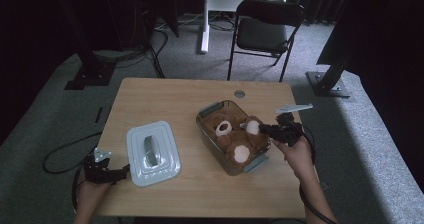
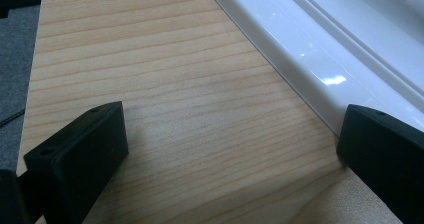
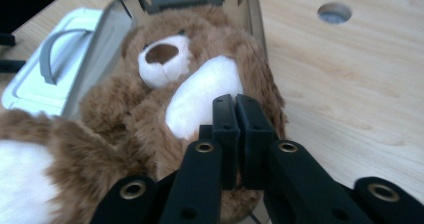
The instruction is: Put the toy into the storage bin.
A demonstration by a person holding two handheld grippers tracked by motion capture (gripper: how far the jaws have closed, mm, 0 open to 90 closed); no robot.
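Brown and plush, the teddy bear lay stuffed in the clear box on the table. Over it, the right gripper had its jaws pressed together, empty. By the white lid, the left gripper stood wide apart.

Room: dim in the high view, black curtains behind and the corners sinking into dark.
Counter: evenly lit from above, soft shadows.
White lid: small glare spots in the left gripper view.
Teddy bear: fur soft, slightly blurred up close.
Right gripper view: background hazy.
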